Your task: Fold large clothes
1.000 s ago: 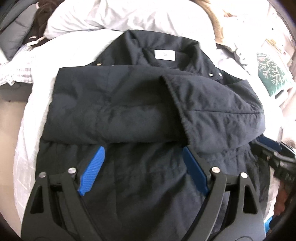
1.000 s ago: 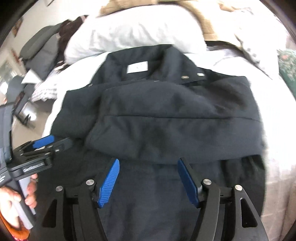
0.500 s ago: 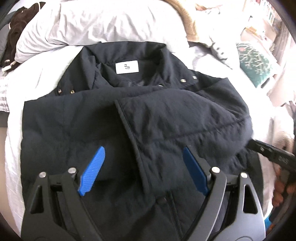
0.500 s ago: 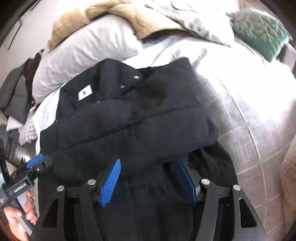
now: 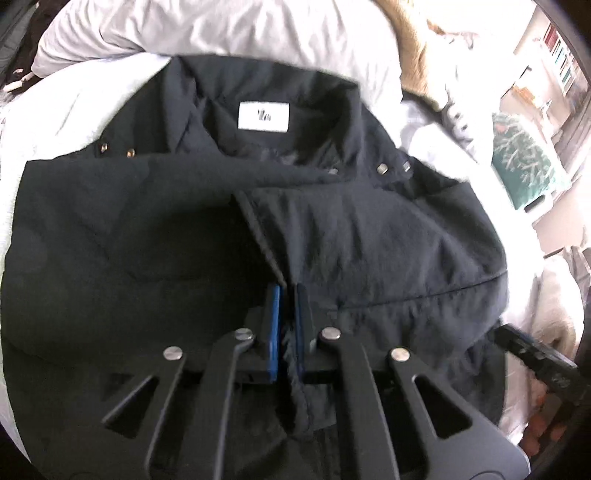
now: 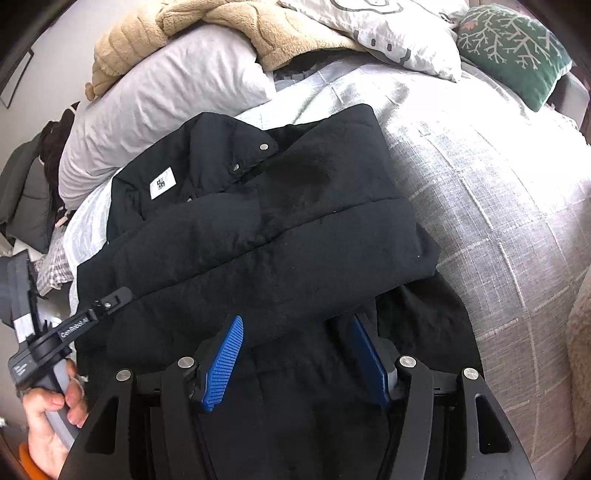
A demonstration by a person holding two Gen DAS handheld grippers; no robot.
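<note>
A black padded jacket (image 5: 369, 240) lies front up on the bed, white collar label (image 5: 263, 116) at the far end, both sleeves folded across the chest. My left gripper (image 5: 288, 295) is shut on a ridge of the jacket's cloth where the upper sleeve's edge ends; cloth shows between the blue pads. In the right wrist view the jacket (image 6: 277, 240) fills the middle, and my right gripper (image 6: 295, 321) stands open at its right side, below the folded sleeve. Cloth lies between its fingers and the sleeve covers the right fingertip. The left gripper (image 6: 118, 297) reaches in from the left, held by a hand (image 6: 48, 417).
A white pillow (image 6: 166, 92) lies beyond the collar, with a beige plush blanket (image 6: 258, 26) and a green patterned cushion (image 6: 513, 44) behind it. The grey checked bedcover (image 6: 498, 203) stretches away to the right of the jacket. Dark clothes (image 6: 26, 192) are heaped at the far left.
The left gripper moved in over the jacket and went from wide open to shut on the cloth. The right gripper swung toward the jacket's right side and rolled, then stayed still.
</note>
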